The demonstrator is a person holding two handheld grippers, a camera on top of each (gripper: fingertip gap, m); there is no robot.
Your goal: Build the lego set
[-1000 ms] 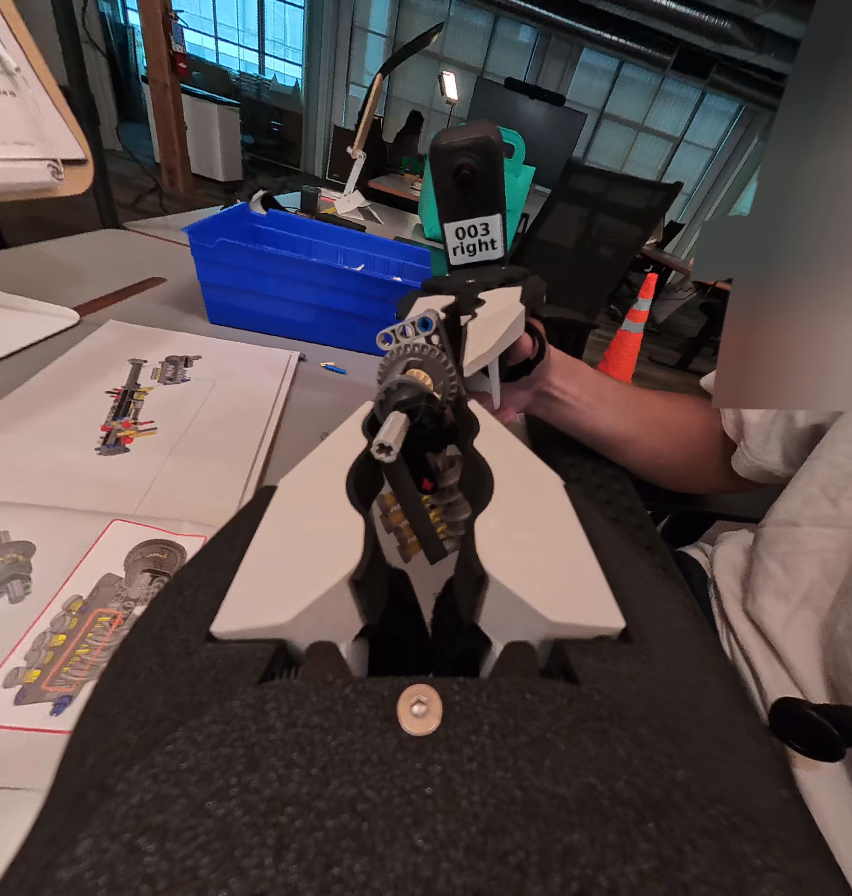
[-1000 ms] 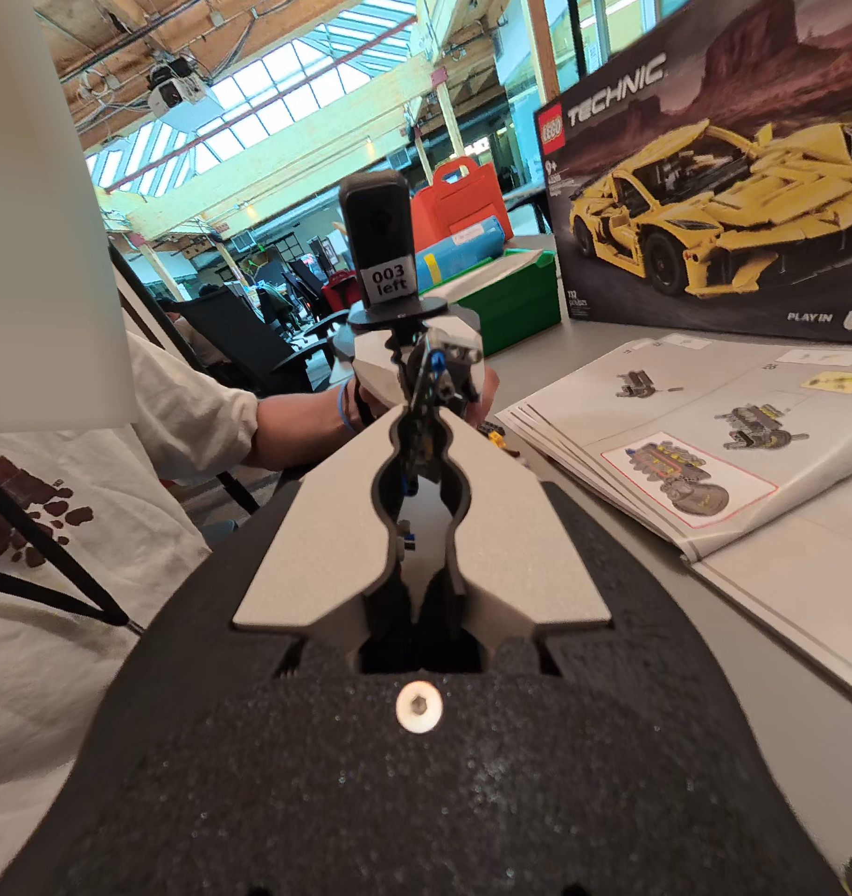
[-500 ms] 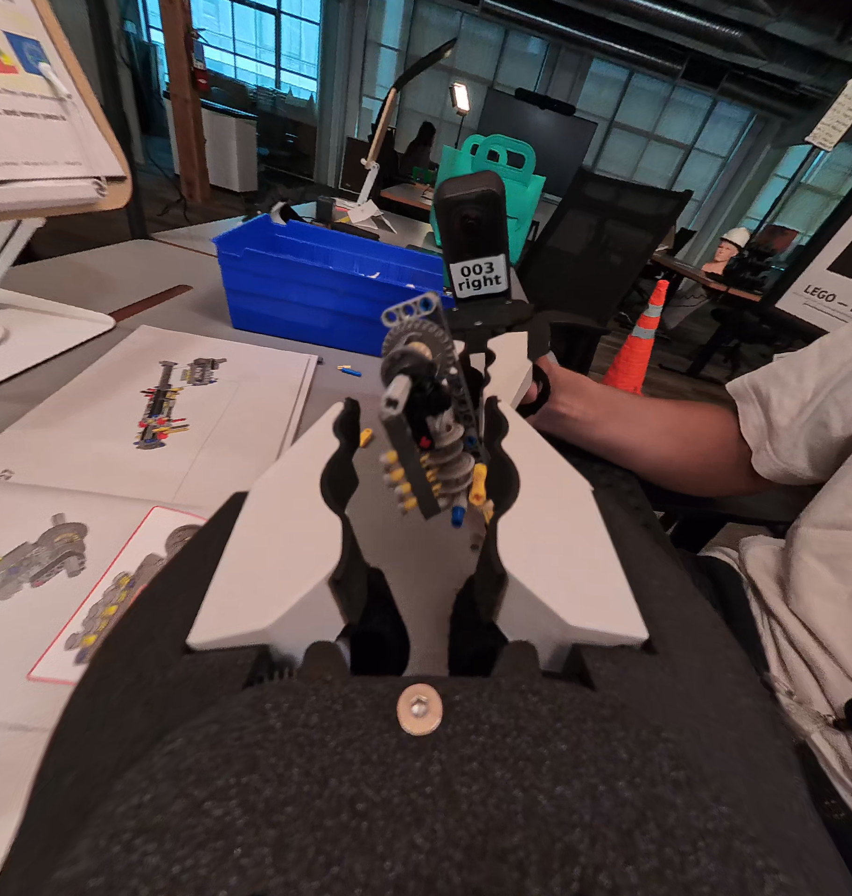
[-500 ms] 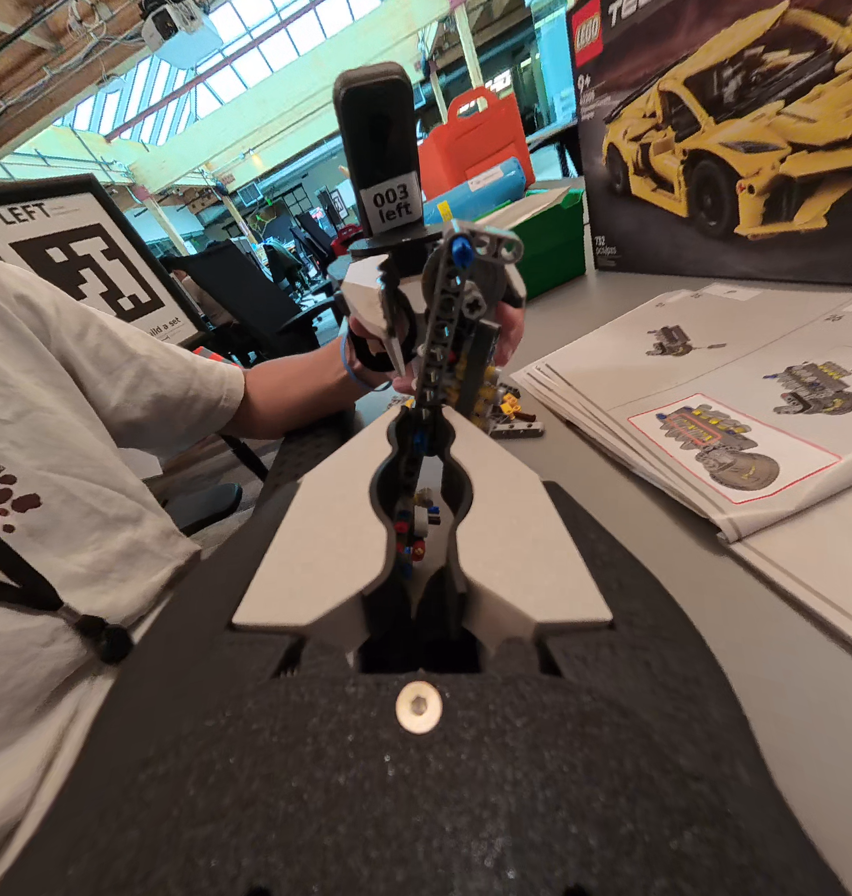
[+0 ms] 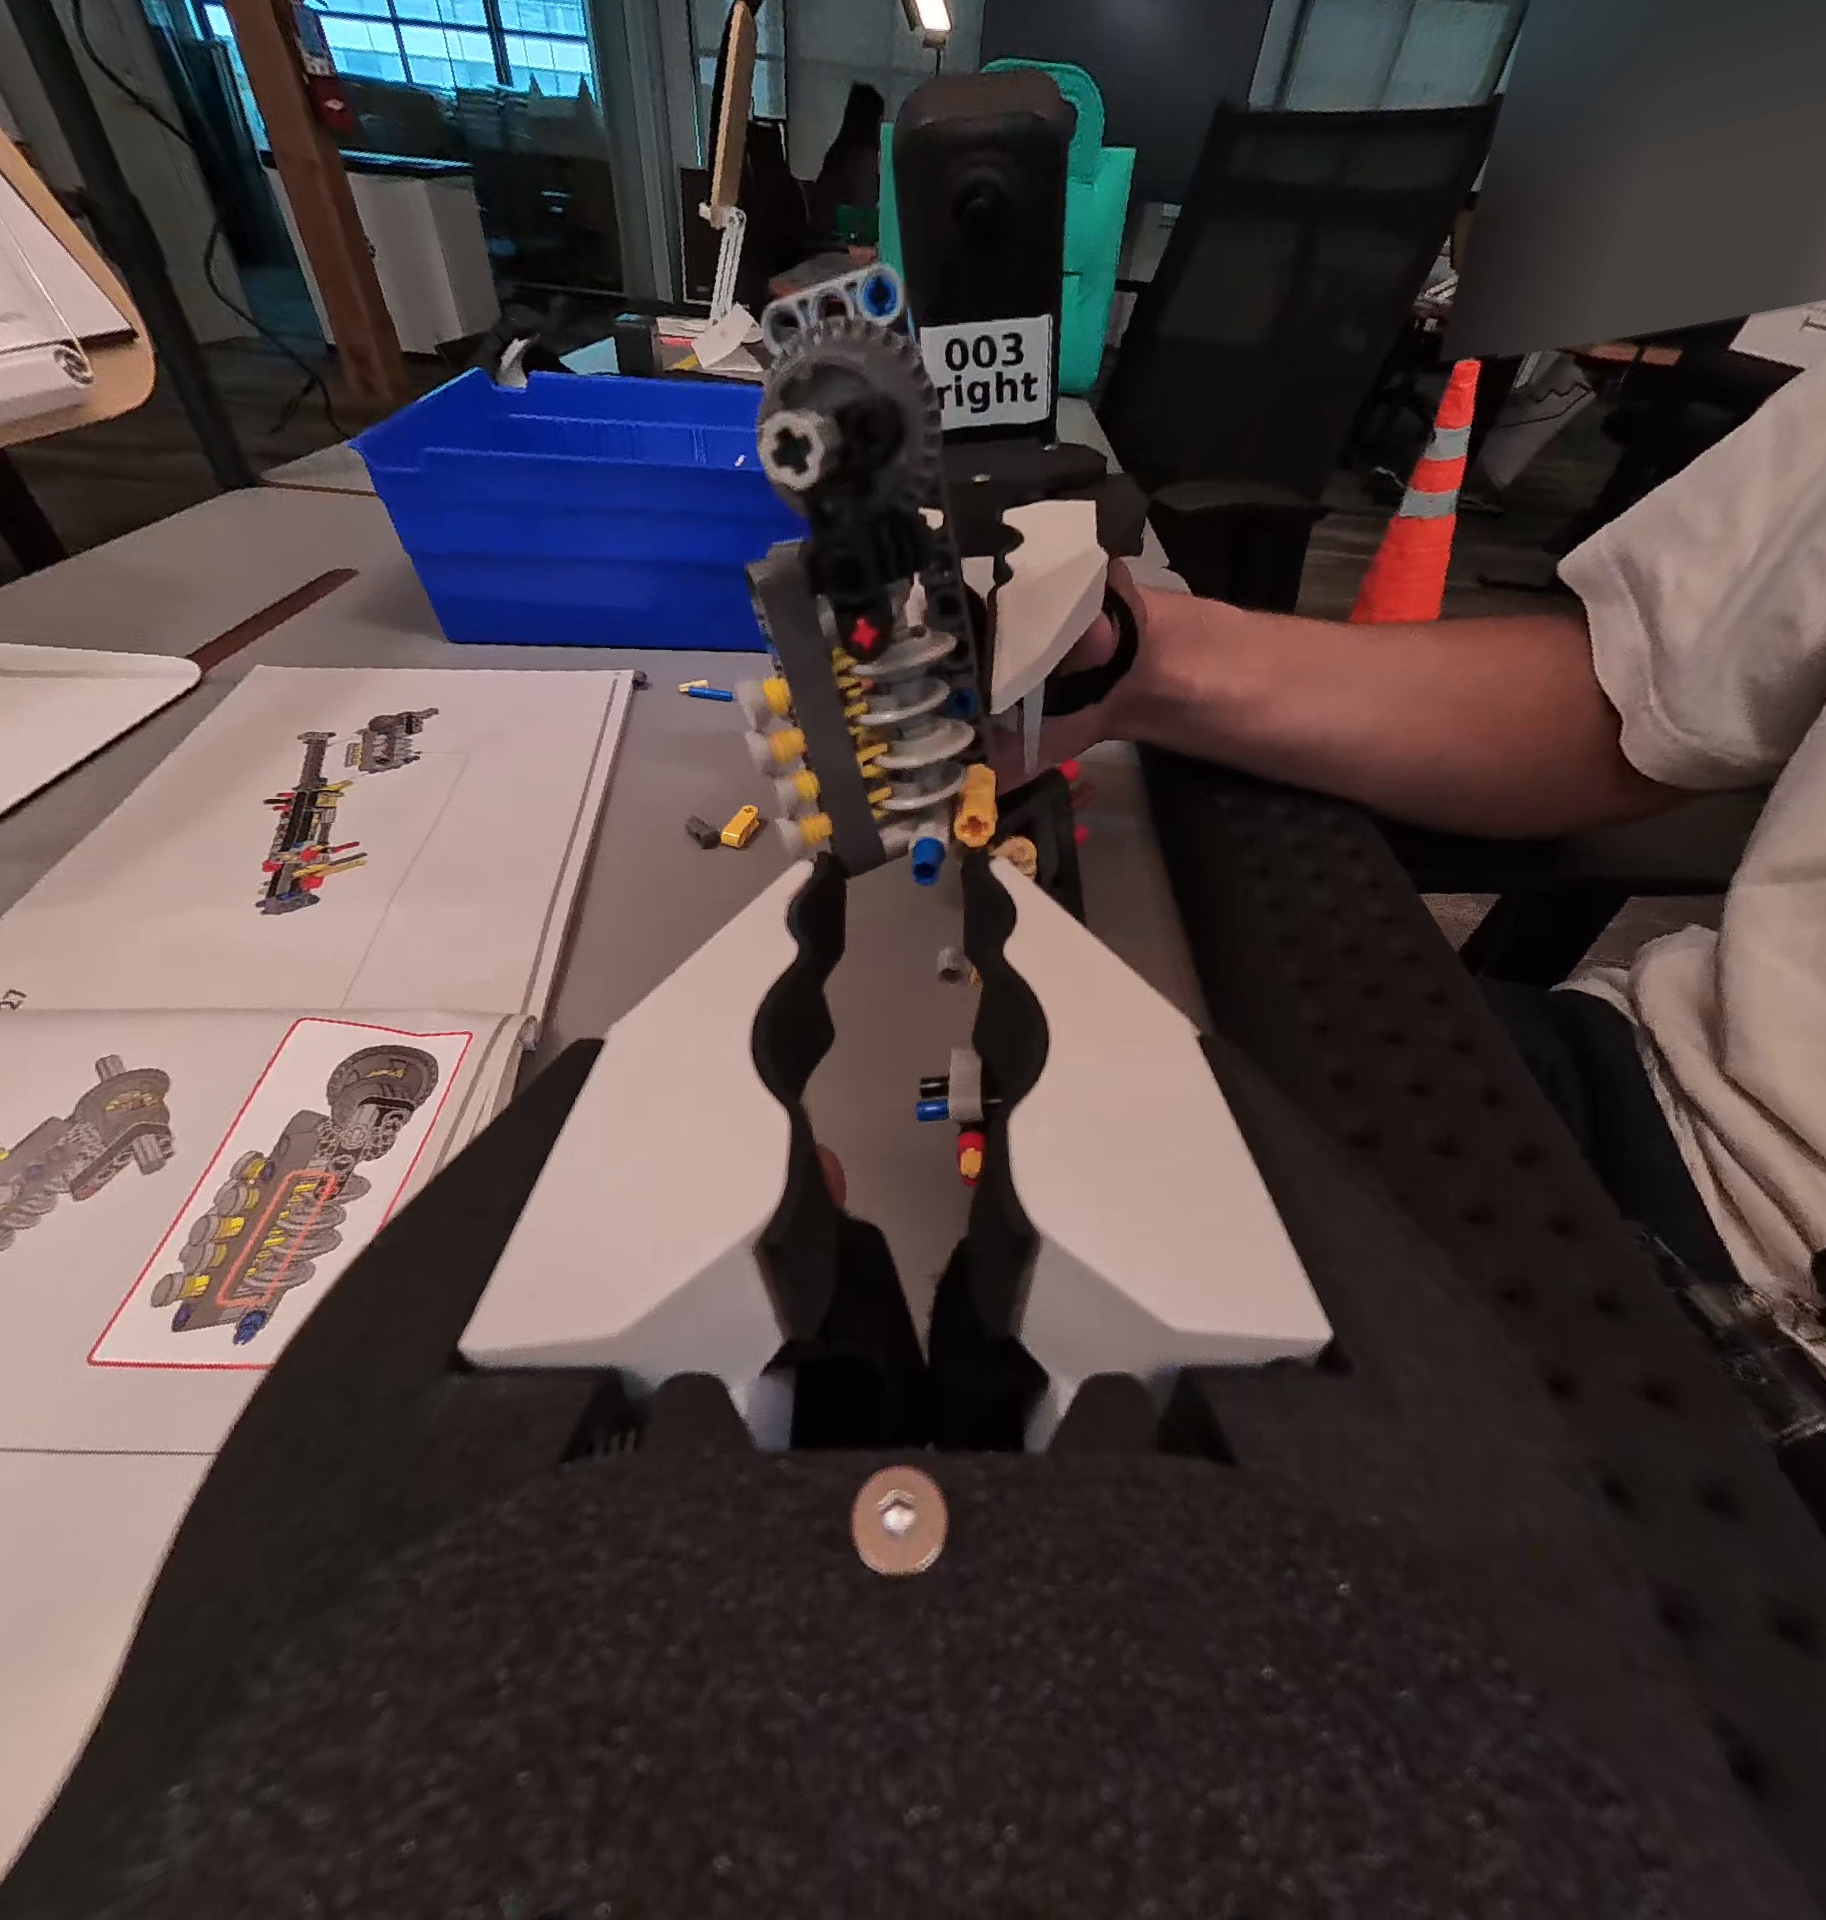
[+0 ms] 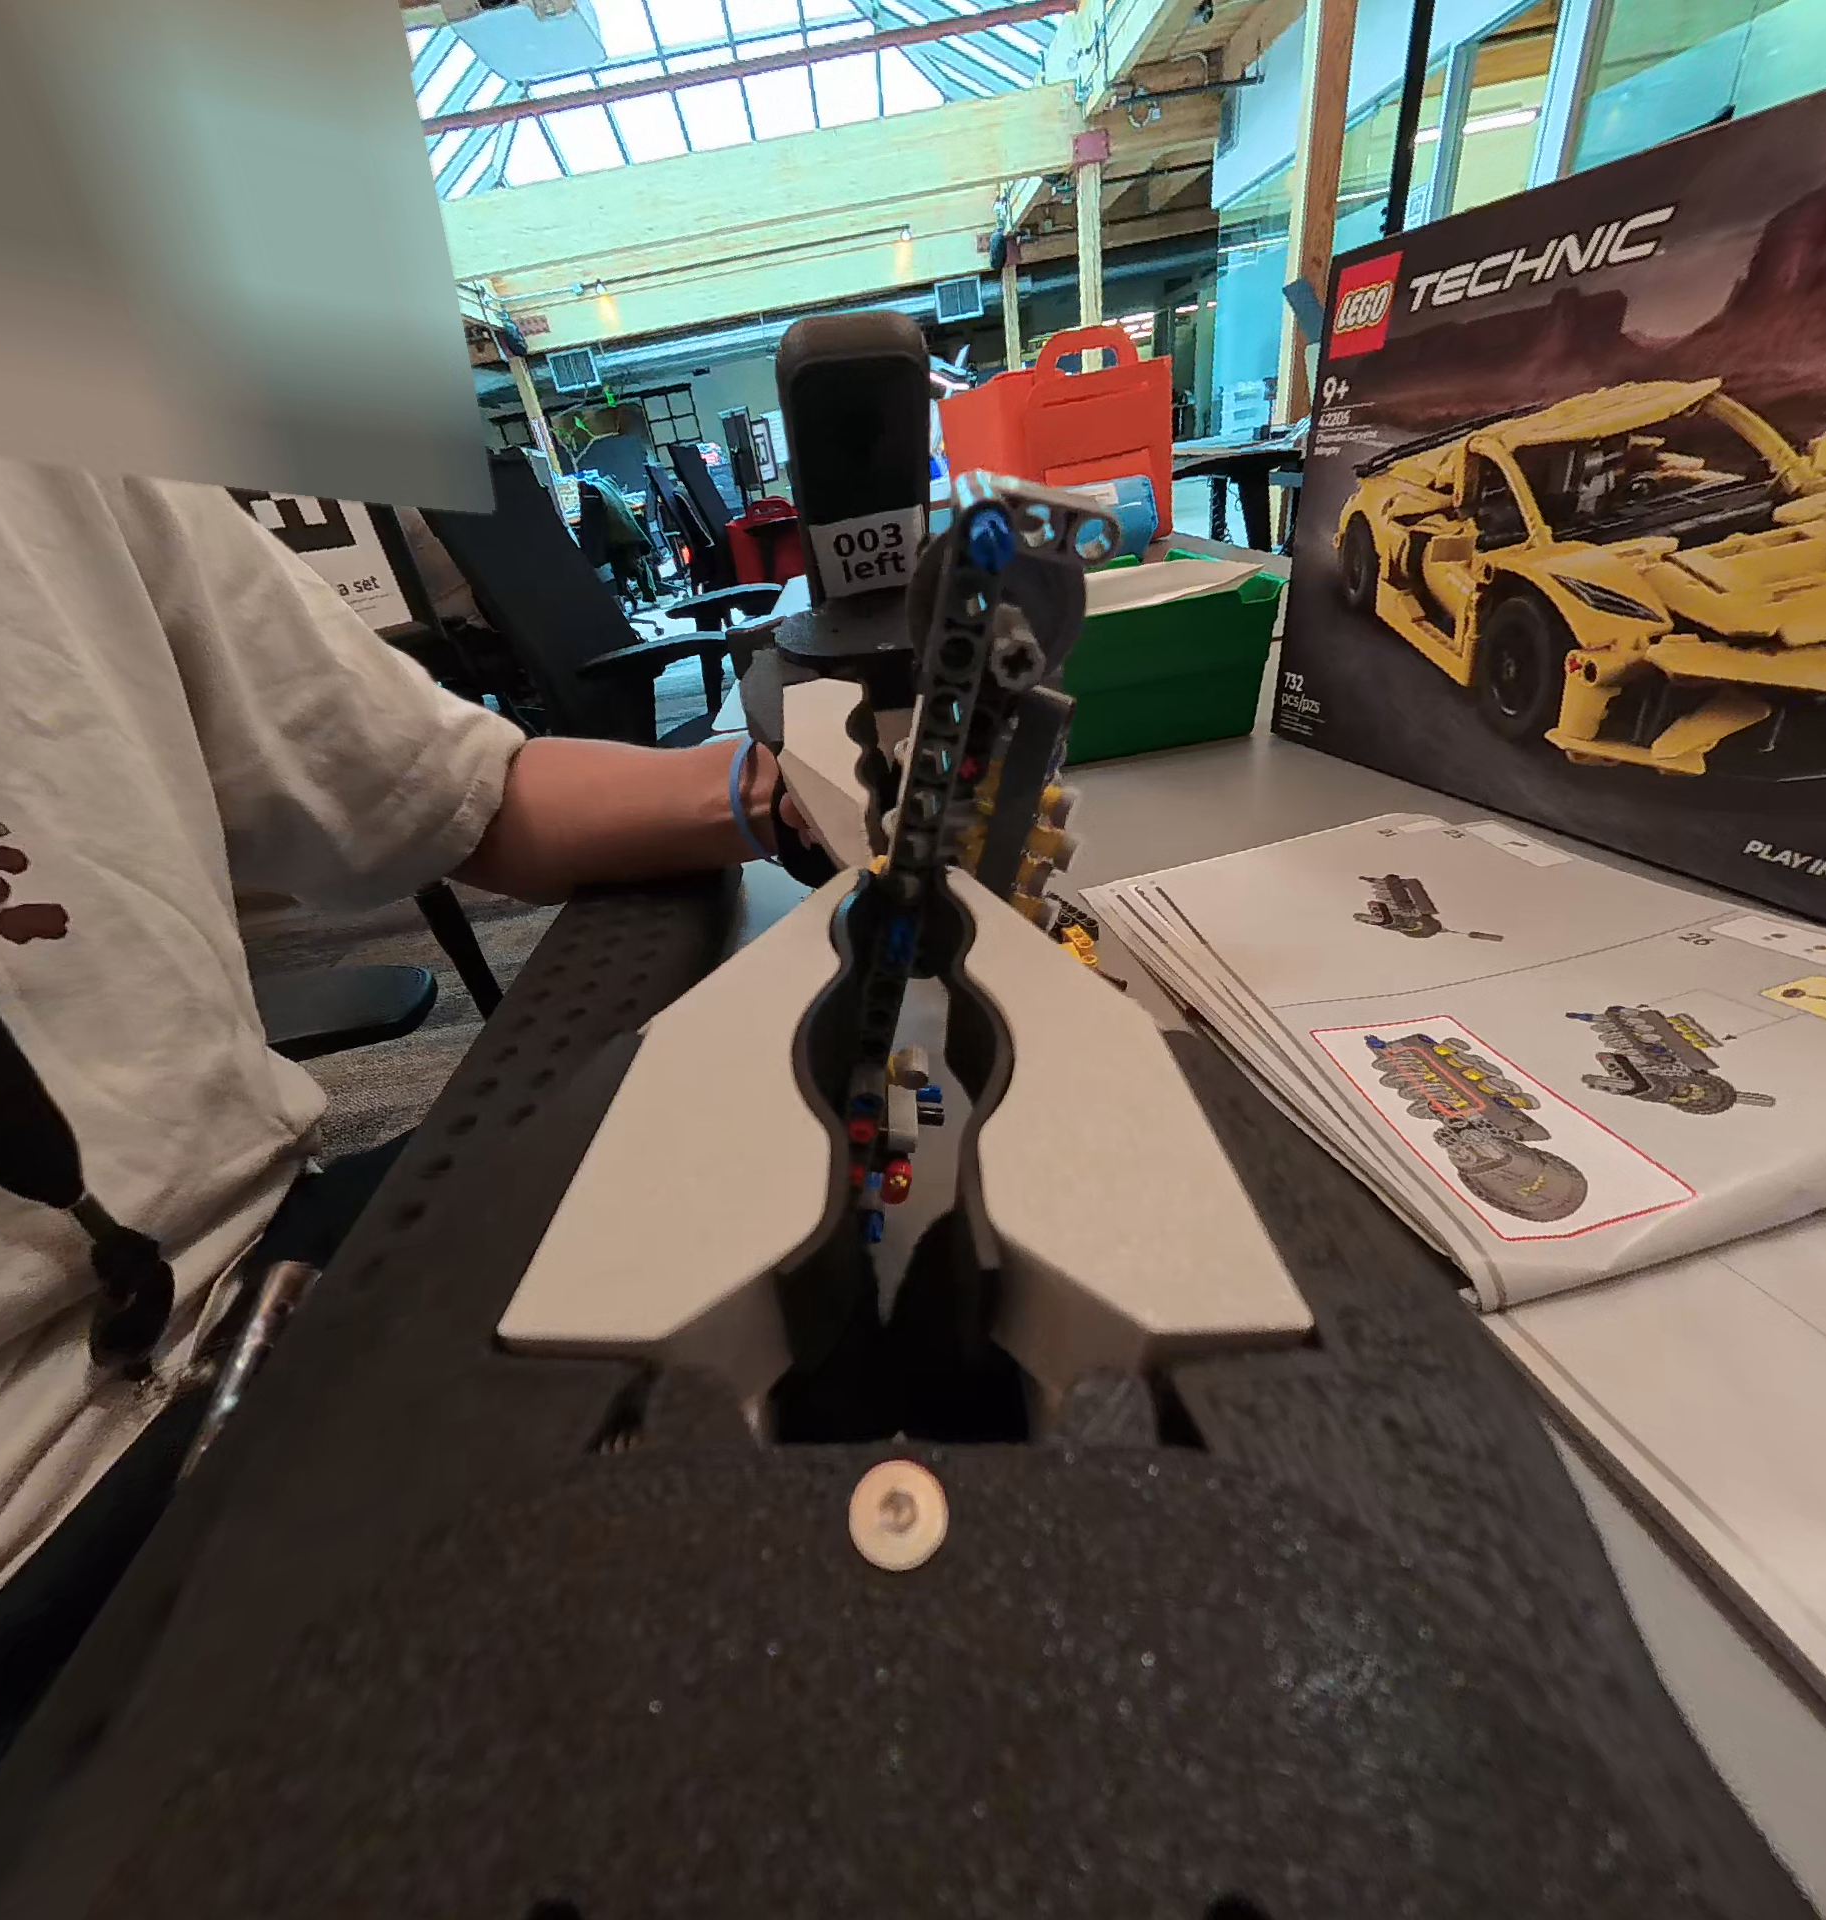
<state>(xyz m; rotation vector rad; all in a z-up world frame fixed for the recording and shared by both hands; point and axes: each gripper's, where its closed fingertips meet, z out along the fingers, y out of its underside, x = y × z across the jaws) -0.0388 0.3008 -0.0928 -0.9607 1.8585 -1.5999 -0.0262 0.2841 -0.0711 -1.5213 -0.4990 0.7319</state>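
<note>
The lego set is only partly built. What exists so far is one long engine-like sub-assembly (image 5: 867, 644) — a dark beam with a row of yellow pins, grey discs along a shaft, and a large dark gear (image 5: 852, 416) at its upper end. It is held upright in the air above the desk (image 5: 670, 831), between the two grippers.

The right gripper (image 6: 904, 894) is closed on the assembly's thin black beam, which runs down between its fingers. The left gripper (image 5: 893, 883) sits just under the assembly's lower end with its fingers a narrow gap apart; whether they touch the model cannot be told.

Much seems left to do. The instruction booklet (image 5: 265, 935) lies open near the desk's left edge, its page showing the same engine block, which suggests an early stage. Loose pieces (image 5: 727, 828) lie on the desk beyond the left gripper, and more small pins (image 5: 956, 1101) lie below its fingers — none yet fitted. The set's box (image 6: 1605, 520), with a yellow car on it, stands at the far right edge of the desk, and nothing like a car body is in view. A blue bin (image 5: 576, 520) stands toward the far side.
</note>
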